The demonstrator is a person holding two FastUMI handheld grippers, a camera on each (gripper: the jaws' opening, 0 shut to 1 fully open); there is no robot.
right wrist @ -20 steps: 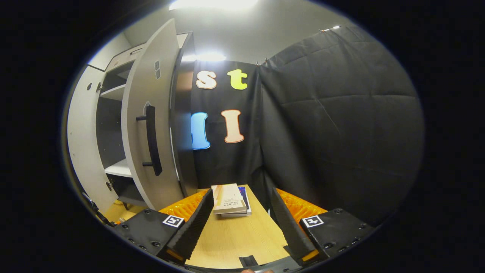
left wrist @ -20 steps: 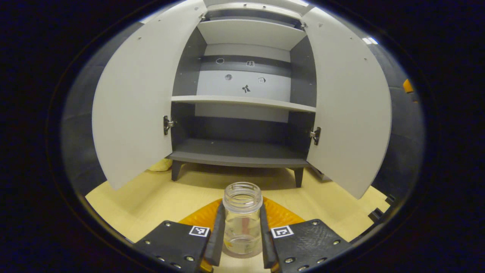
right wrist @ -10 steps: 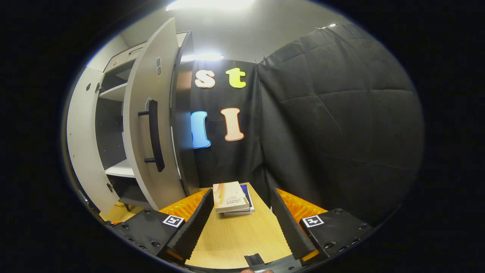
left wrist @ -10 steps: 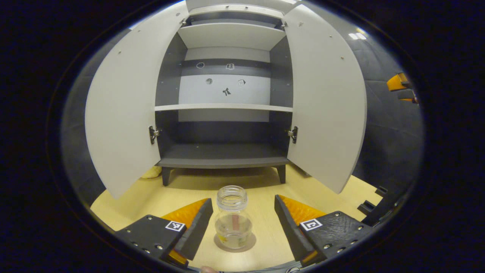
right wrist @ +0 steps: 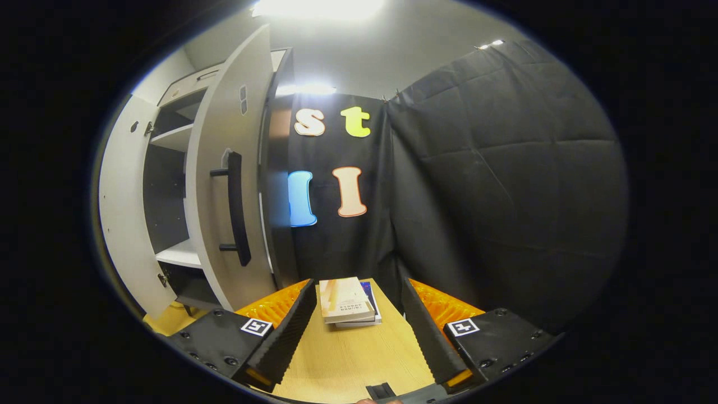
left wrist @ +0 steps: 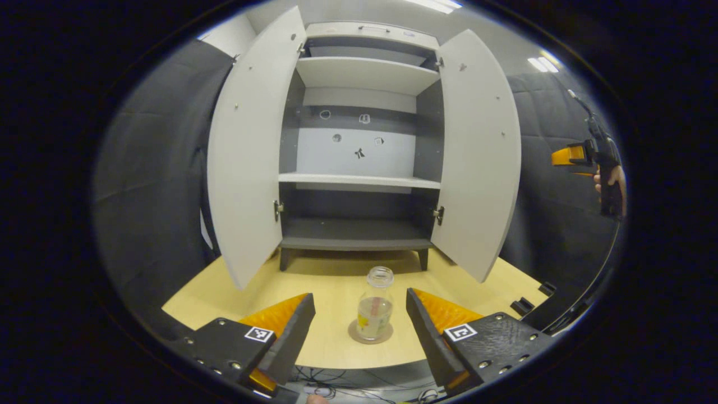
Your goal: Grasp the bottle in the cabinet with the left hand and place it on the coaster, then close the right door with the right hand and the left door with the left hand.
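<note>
**Obs 1:** Left gripper (left wrist: 359, 322) — your fingers stand wide apart and well back from the table edge. A second ago they were clamped on the small clear glass bottle with the open threaded neck (left wrist: 376, 306); half a second ago they had let go. Now the bottle stands upright on the round brown coaster (left wrist: 369, 338), on the pale wooden tabletop (left wrist: 235, 292), free of both fingers.

**Obs 2:** So I judge the placing done. Doors next?

**Obs 1:** Yes. The tall grey two-door cabinet with dark inner walls (left wrist: 359, 224) has both doors swung out. Your right one comes first: the light grey right door (right wrist: 224, 185), with its long black bar handle (right wrist: 235, 209), sits up and to the left of your right gripper (right wrist: 356, 322). That gripper's fingers are spread too, holding nothing, barely moved over the last second.

**Obs 2:** What can't you make out?

**Obs 1:** The left door (left wrist: 247, 151) shows only its inner face, handle hidden. The stacked books (right wrist: 345, 300) are partly cut off by the fingers. The bottle's contents are too small to tell.
</note>
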